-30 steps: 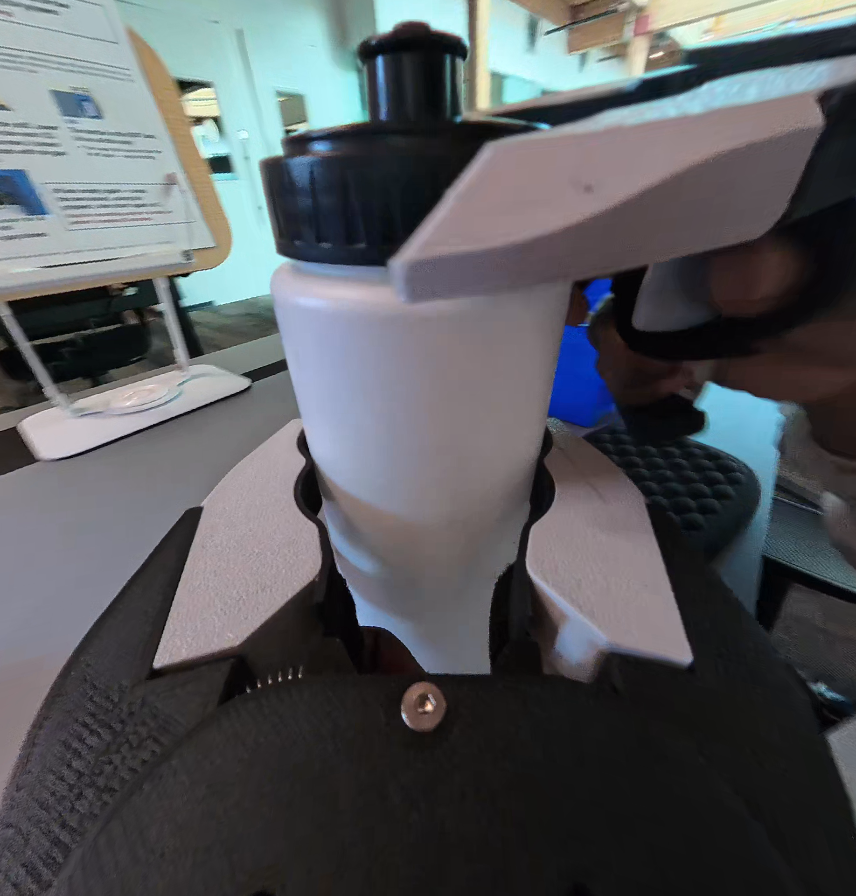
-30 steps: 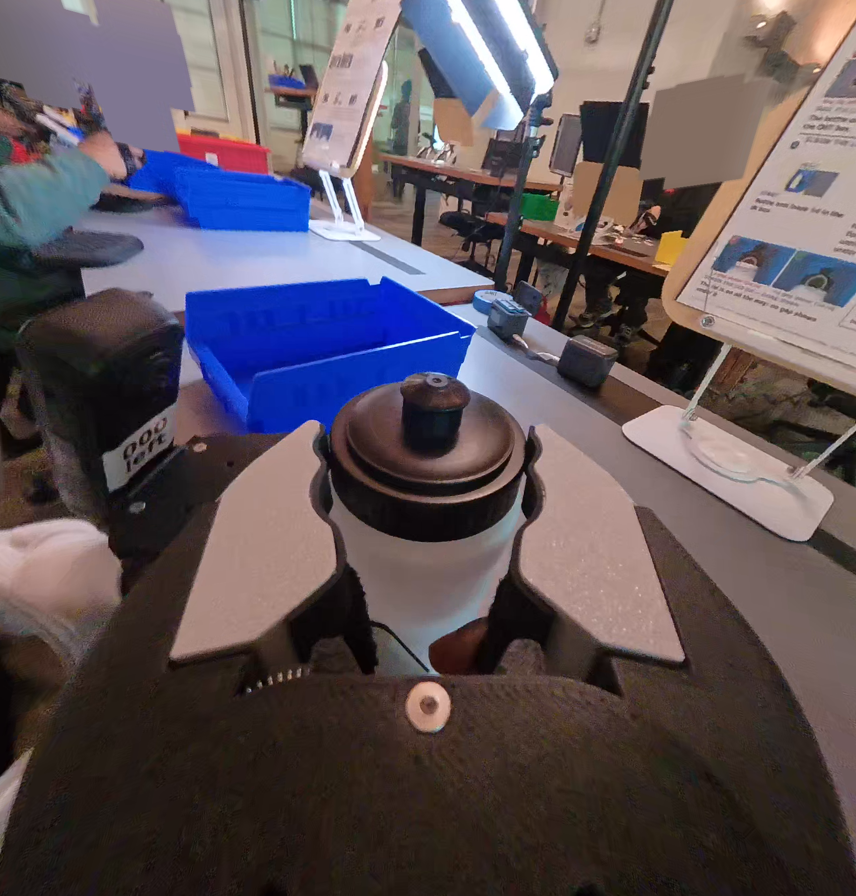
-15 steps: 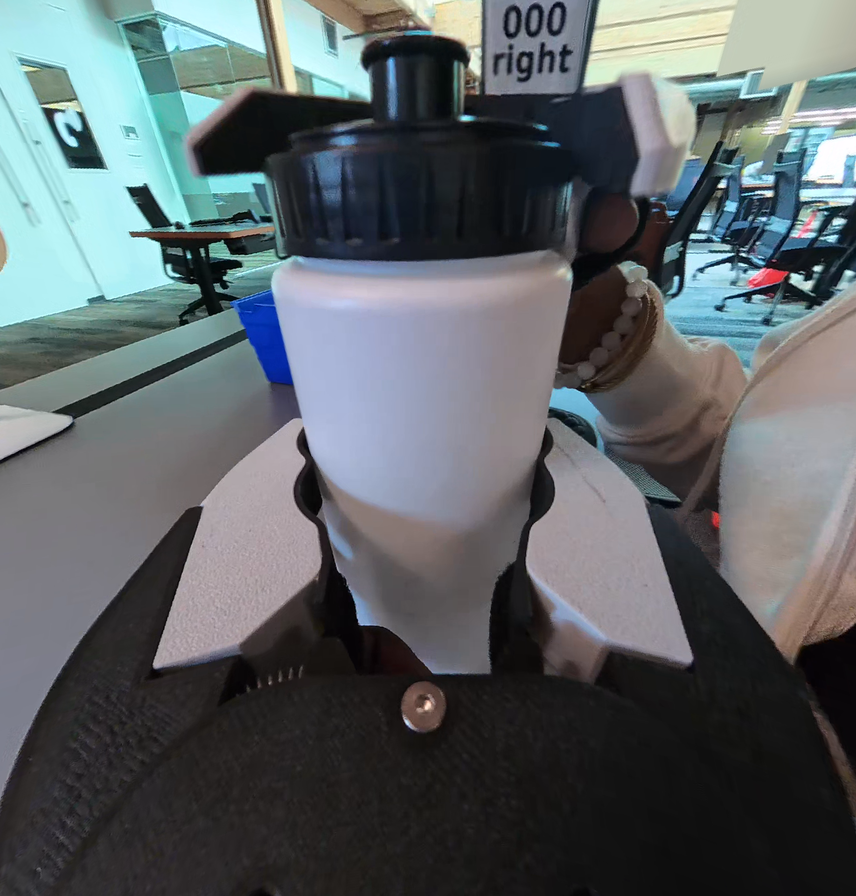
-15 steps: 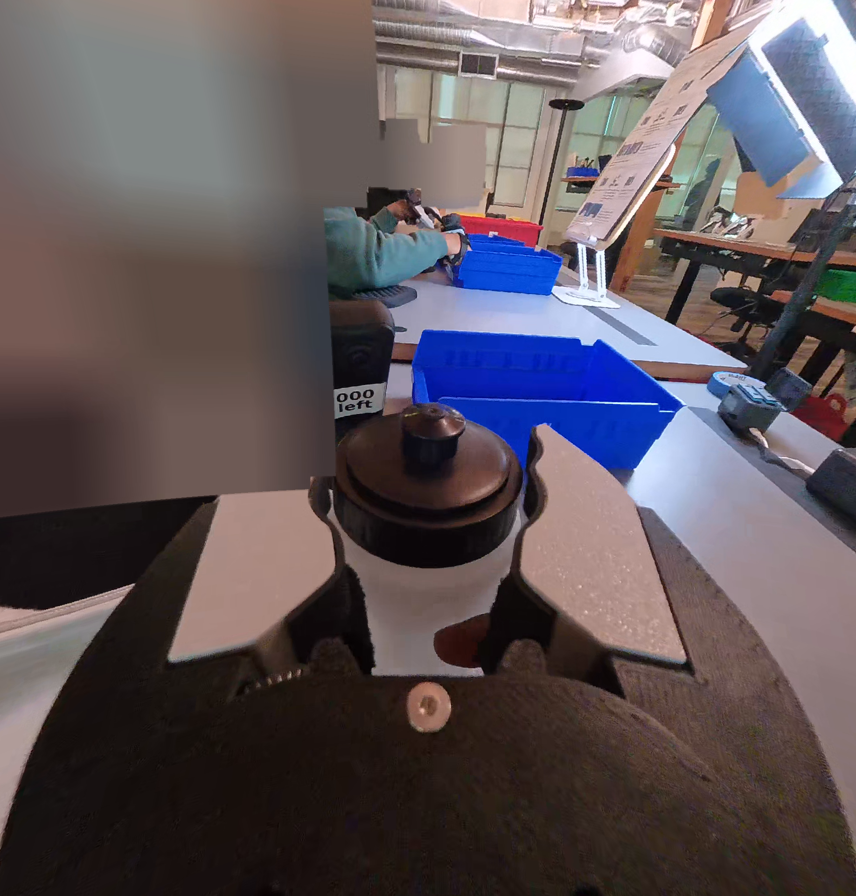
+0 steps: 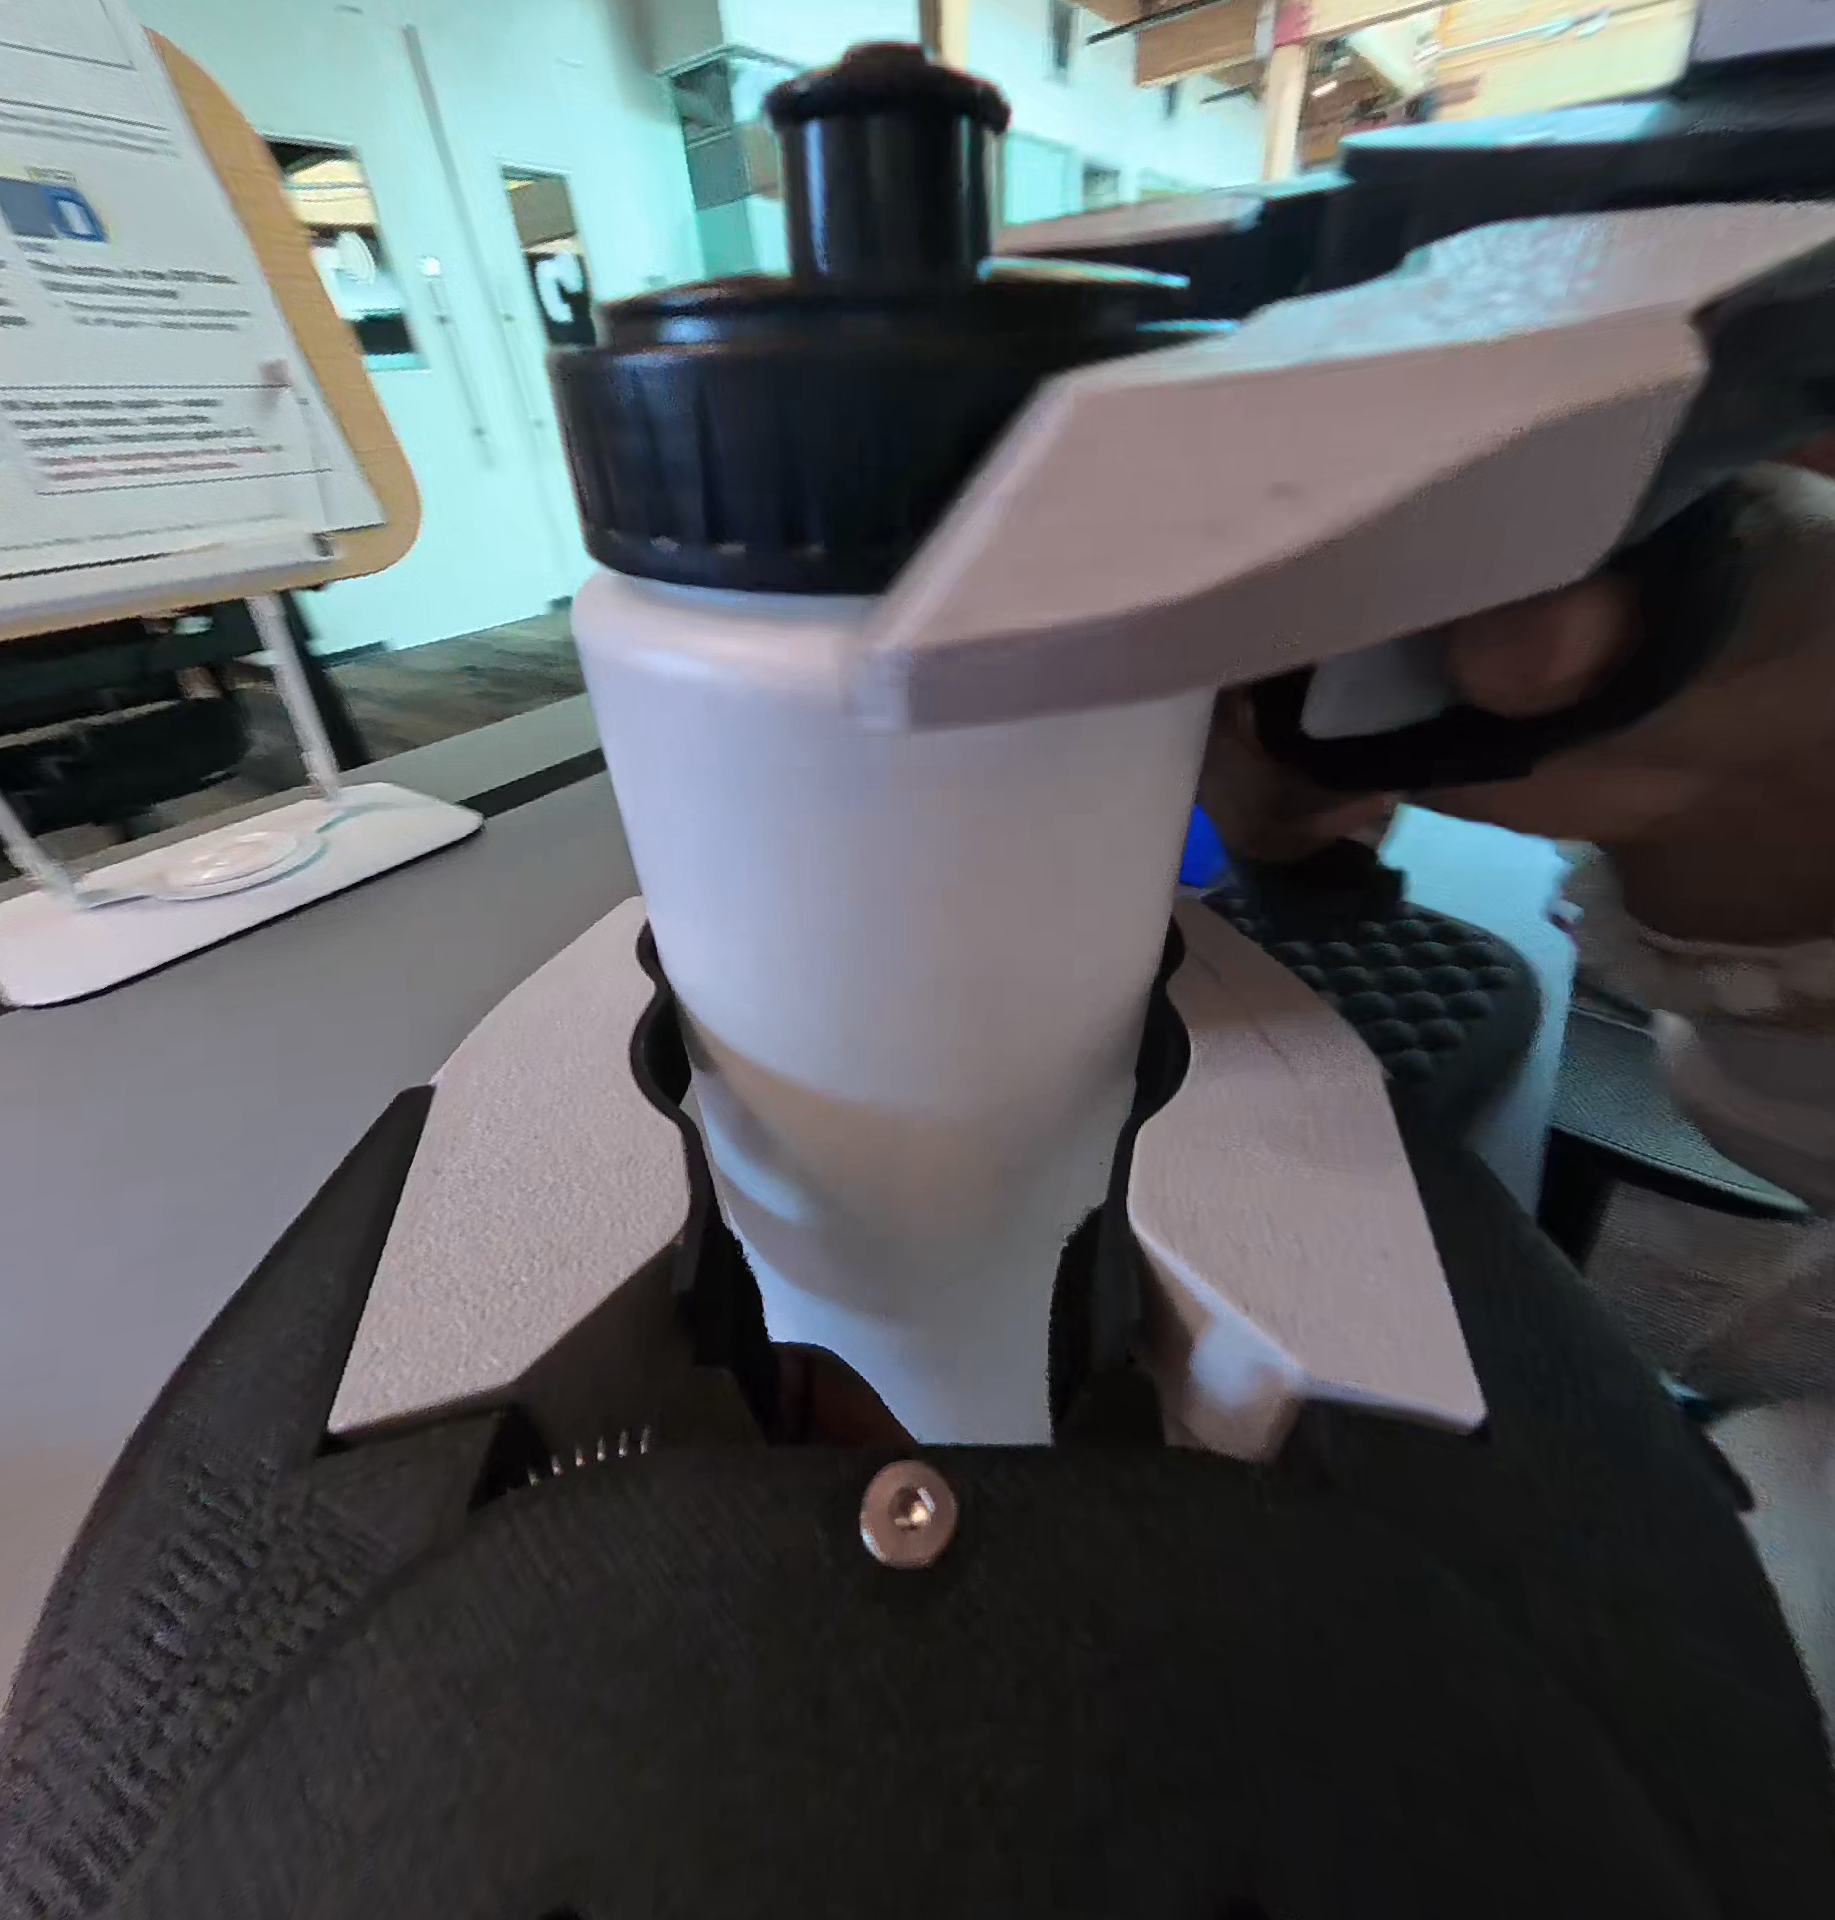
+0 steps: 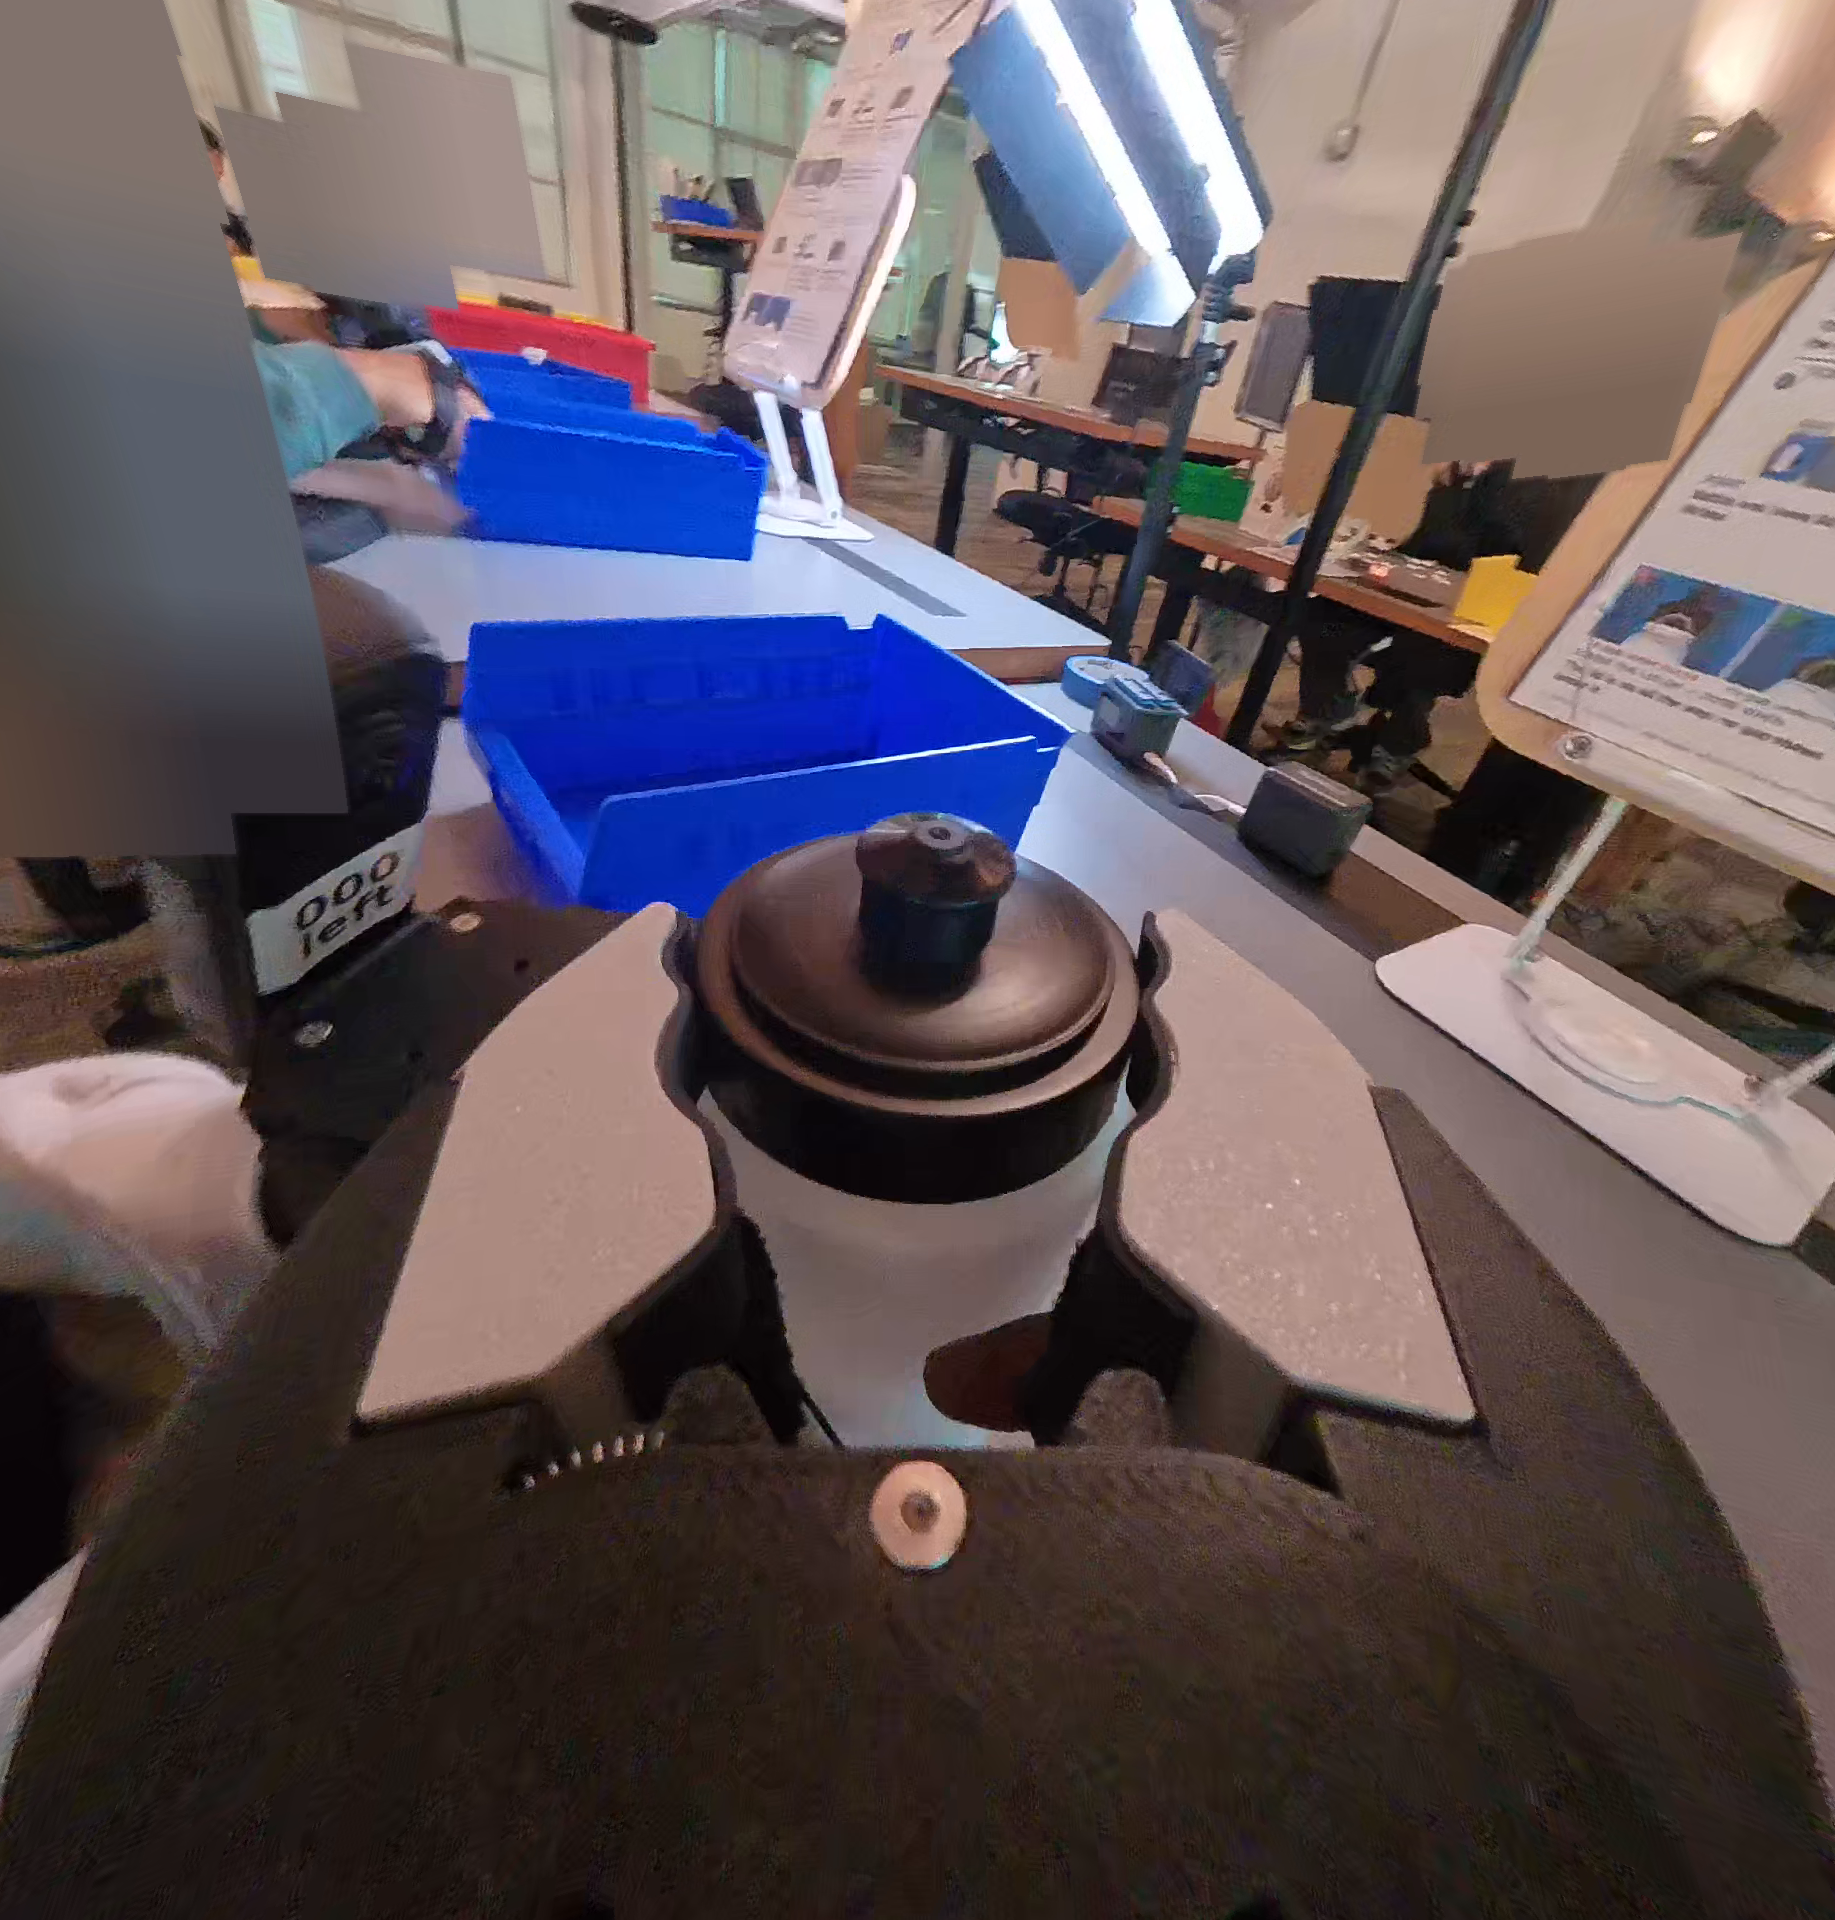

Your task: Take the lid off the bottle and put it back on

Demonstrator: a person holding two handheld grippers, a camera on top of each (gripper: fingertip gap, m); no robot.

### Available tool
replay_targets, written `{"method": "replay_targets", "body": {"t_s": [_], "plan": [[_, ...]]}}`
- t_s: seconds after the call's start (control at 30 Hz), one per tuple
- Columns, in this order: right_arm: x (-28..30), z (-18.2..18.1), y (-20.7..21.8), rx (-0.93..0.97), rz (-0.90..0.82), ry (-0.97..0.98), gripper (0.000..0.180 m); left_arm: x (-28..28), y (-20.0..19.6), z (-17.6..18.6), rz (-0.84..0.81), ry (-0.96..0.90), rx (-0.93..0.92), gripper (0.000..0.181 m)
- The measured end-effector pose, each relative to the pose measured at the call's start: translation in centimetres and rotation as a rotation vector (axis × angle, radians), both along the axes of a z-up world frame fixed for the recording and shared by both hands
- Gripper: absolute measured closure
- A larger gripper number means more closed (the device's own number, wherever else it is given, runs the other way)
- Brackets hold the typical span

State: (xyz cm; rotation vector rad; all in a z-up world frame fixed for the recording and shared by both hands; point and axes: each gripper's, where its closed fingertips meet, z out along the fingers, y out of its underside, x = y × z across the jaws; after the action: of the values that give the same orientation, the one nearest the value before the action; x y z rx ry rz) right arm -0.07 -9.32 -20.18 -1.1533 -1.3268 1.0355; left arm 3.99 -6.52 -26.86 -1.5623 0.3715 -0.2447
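Note:
A white bottle (image 5: 892, 852) with a black ribbed lid (image 5: 778, 447) and spout stands upright between the fingers of my left gripper (image 5: 908, 1039), which is shut on its lower body. The lid sits on the bottle's neck. In the right wrist view my right gripper (image 6: 913, 1029) is shut on the black lid (image 6: 913, 1049), with the white bottle (image 6: 913, 1278) showing below it. The right gripper's grey finger (image 5: 1297, 499) crosses the lid from the right in the left wrist view. The left gripper's body (image 6: 373, 977) shows at the left in the right wrist view.
A grey table (image 6: 1515, 1299) lies under the bottle. A sign on a white stand (image 5: 217, 883) is to the left, and also shows in the right wrist view (image 6: 1619, 1070). Blue bins (image 6: 757, 727) sit behind. A black mesh chair (image 5: 1412, 987) is at right. A person's hand (image 6: 383, 395) works far off. My hands' fingertips stand some 7 centimeters from each other.
Both grippers and the bottle have swung round together, so the sign is back in view as it was a second ago. Both grips are unchanged.

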Motion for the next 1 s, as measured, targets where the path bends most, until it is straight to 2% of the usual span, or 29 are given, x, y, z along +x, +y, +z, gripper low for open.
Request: {"method": "replay_targets", "body": {"t_s": [0.1, 0.13, 0.27, 0.33, 0.47, 0.57, 0.63, 0.73, 0.8, 0.9, 1.0], "plan": [[0.5, 0.3, -1.3, -0.024, 0.239, -0.014, 0.082, 1.1, -1.2, -0.1, -0.202, -0.066, -0.022, 0.094], [0.8, 0.3, -1.8, -0.064, 0.336, -0.030, 0.083, 1.4, -1.6, -0.1, -0.260, -0.072, -0.023, 0.094], [1.3, 0.1, -2.8, -0.179, 0.567, -0.059, 0.102, 1.5, -2.0, -0.1, -0.333, -0.065, -0.040, 0.094], [0.8, 0.3, -2.4, -0.180, 0.517, -0.013, 0.102, 0.9, -1.4, -0.1, -0.257, -0.069, -0.040, 0.094], [-0.3, 0.3, -0.4, -0.167, 0.188, 0.046, 0.103, -0.8, 0.1, -0.2, 0.046, -0.010, -0.041, 0.094], [-0.1, 0.4, 0.1, -0.124, 0.028, 0.053, 0.103, -0.9, 0.3, -0.1, 0.082, 0.019, -0.022, 0.095], [0.1, 0.3, -0.1, -0.086, 0.074, 0.023, 0.102, -0.3, 0.1, -0.1, -0.015, 0.013, -0.015, 0.094], [0.7, 0.4, -1.8, -0.086, 0.338, -0.008, 0.095, 1.7, -1.6, -0.2, -0.304, -0.068, -0.060, 0.094], [1.3, 0.5, -2.9, -0.146, 0.516, -0.023, 0.098, 2.1, -2.3, -0.2, -0.392, -0.068, -0.058, 0.094], [1.0, 0.5, -2.9, -0.160, 0.533, -0.005, 0.100, 1.8, -2.0, -0.2, -0.353, -0.058, -0.067, 0.094], [0.2, 0.5, -1.4, -0.148, 0.337, 0.036, 0.102, 0.6, -0.7, -0.3, -0.133, -0.027, -0.061, 0.094]]}}
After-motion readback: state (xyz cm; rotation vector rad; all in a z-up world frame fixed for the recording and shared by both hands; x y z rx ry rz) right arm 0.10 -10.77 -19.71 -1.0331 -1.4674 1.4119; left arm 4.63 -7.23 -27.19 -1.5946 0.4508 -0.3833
